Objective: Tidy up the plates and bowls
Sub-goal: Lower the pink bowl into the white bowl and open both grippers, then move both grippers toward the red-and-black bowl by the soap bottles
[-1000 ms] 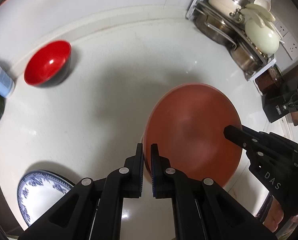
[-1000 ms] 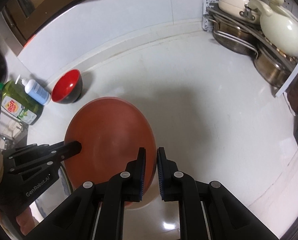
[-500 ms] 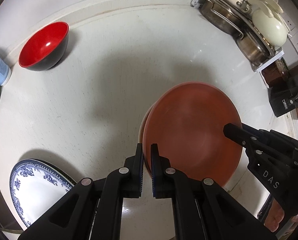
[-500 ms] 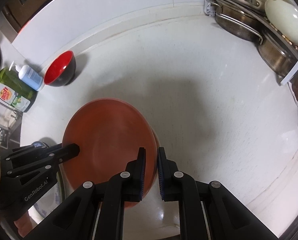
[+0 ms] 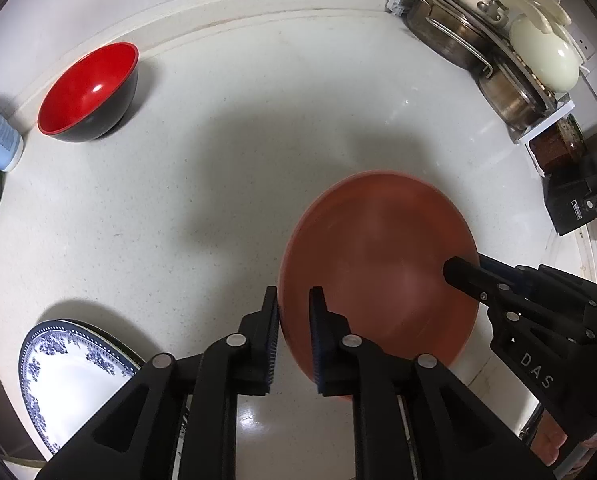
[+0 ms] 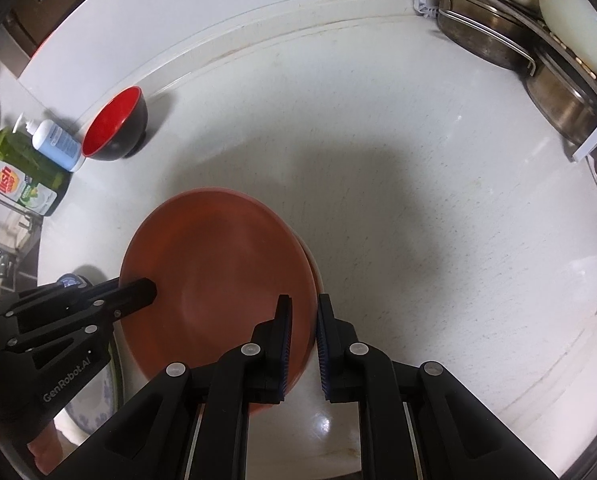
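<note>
Orange plate (image 5: 378, 264) low over near-centre worktop (image 5: 218, 160); left gripper (image 5: 294, 336) jaws just opening off its rim, right gripper (image 6: 303, 330) clamped on opposite rim: risk plate tips and clatters down.

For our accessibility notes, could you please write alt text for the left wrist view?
The left tool straddles the near rim of a terracotta plate, its jaws having just opened a little; the right tool holds the far rim above a white counter.

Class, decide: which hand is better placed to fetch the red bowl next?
Left. The red bowl sits on its side of the brown plate, and the left tool has just been opening around the rim, while the right tool clamps it.
</note>
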{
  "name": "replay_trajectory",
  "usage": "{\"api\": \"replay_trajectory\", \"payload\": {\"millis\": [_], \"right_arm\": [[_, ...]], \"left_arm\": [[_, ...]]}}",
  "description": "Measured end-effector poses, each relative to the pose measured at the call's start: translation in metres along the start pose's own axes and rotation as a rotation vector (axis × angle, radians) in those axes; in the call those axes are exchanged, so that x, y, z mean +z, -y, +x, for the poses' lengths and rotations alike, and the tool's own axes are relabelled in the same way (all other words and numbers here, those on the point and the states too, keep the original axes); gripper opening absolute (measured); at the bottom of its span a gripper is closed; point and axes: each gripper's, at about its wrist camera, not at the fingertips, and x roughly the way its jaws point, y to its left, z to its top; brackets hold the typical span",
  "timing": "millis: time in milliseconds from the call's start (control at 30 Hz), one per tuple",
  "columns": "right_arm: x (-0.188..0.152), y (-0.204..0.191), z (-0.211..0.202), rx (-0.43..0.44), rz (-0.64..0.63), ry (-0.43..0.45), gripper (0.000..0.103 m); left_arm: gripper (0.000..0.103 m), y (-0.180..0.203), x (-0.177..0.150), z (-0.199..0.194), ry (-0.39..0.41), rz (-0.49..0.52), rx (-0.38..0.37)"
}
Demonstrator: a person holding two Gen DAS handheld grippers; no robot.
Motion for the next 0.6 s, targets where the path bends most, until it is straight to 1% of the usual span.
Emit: {"api": "replay_trajectory", "payload": {"millis": [33, 67, 133, 200, 267, 300, 433, 600], "right_arm": [[0.000, 0.000, 0.000, 0.000, -0.006, 0.000, 0.014], [0.000, -0.001, 0.000, -0.004, -0.010, 0.003, 0.014], [0.000, 0.000, -0.001, -0.010, -0.014, 0.003, 0.014], [0.001, 0.001, -0.001, -0.003, -0.012, 0.008, 0.016], [0.000, 0.000, -0.003, -0.001, -0.015, 0.016, 0.026], [0.000, -0.001, -0.004, -0.003, -0.017, 0.023, 0.027], [0.002, -0.005, -0.012, -0.018, -0.028, 0.045, 0.027], [0.005, -0.015, -0.025, -0.011, -0.052, 0.072, 0.027]], "left_arm": [[0.021, -0.001, 0.000, 0.000, 0.000, -0.001, 0.003], [0.027, -0.002, 0.000, 0.000, -0.003, -0.002, 0.001], [0.033, -0.003, -0.001, 0.000, 0.002, -0.001, -0.004], [0.034, -0.003, -0.002, -0.002, 0.010, 0.001, 0.000], [0.035, -0.006, -0.002, -0.004, 0.018, -0.004, -0.001], [0.035, -0.007, -0.003, -0.006, 0.023, -0.007, 0.000], [0.038, -0.015, -0.002, -0.017, 0.060, -0.017, 0.015], [0.041, -0.026, -0.002, -0.034, 0.104, -0.025, 0.031]]}}
